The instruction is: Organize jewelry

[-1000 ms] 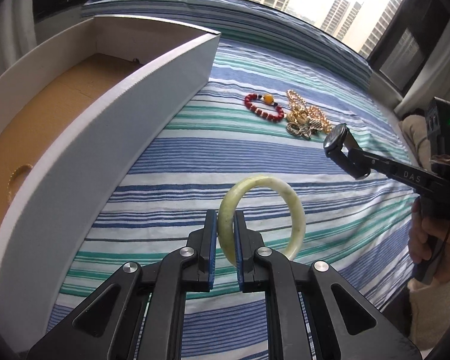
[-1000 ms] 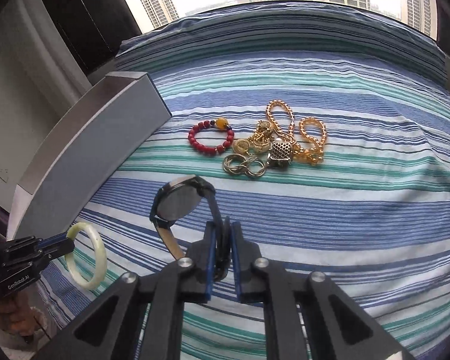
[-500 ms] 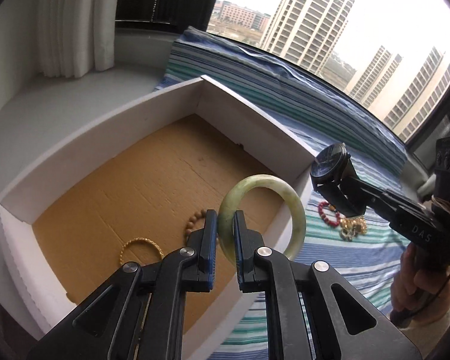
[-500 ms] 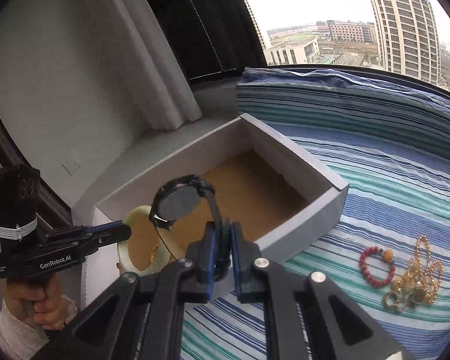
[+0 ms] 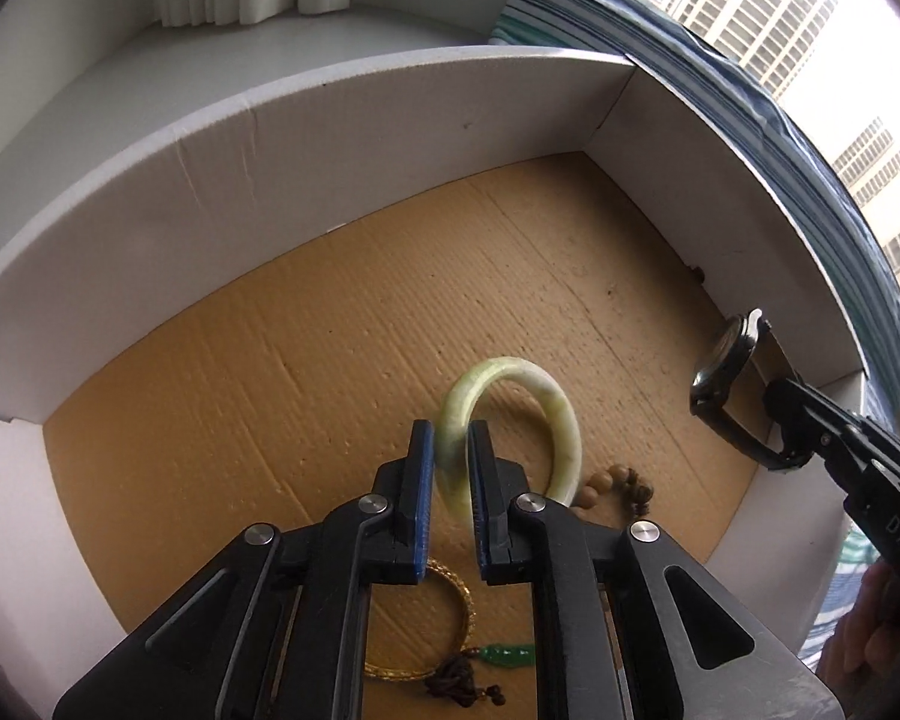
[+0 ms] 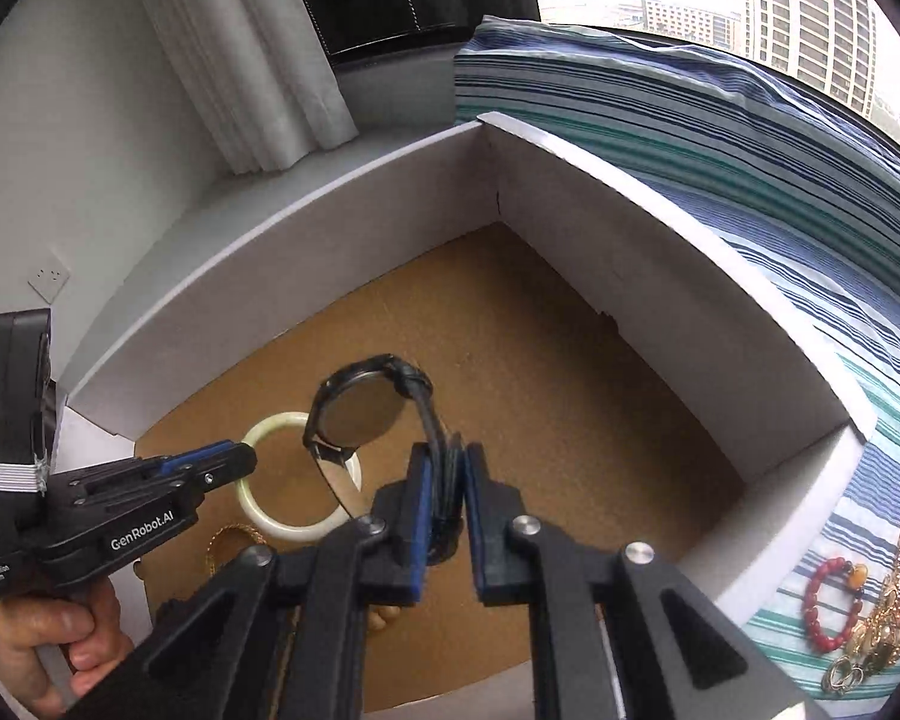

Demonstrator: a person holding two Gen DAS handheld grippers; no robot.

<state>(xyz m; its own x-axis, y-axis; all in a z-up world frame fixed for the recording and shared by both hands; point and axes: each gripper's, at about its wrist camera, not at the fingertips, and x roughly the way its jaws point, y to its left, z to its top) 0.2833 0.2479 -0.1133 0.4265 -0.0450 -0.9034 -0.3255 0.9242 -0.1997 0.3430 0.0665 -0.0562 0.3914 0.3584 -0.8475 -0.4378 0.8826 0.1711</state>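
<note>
Both grippers hang over the box (image 5: 390, 120), each with a piece between its blue pads. The left gripper (image 5: 450, 474) has the bangle (image 5: 546, 414) between its fingers, above the box floor toward the near wall; a thin gap shows on one side, so the pads look slack rather than pressed, though blur on the lower arc makes this hard to judge; whether the bangle rests on the cardboard I cannot tell. The right gripper (image 6: 447, 492) has the watch (image 6: 363, 414) by its strap, the case standing up above the fingers over the box floor; its jaws have just been opening, with the strap between them, and a sliver of space shows beside the right pad.

In the box lie a gold bangle (image 5: 450, 630) with a green charm by the near wall and wooden beads (image 5: 621, 480) just beside the bangle; outside the box, well beyond its right wall, a red bracelet (image 6: 828, 600) and a gold tangle (image 6: 882, 630) wait on the striped cloth (image 6: 750, 168).

The risks, as I judge them: the bangle is hard stone, so a drop from height could chip it or knock the beads; the watch could swing on its strap and strike the bangle, since in the right view the two overlap; the two grippers work close and could bump.
</note>
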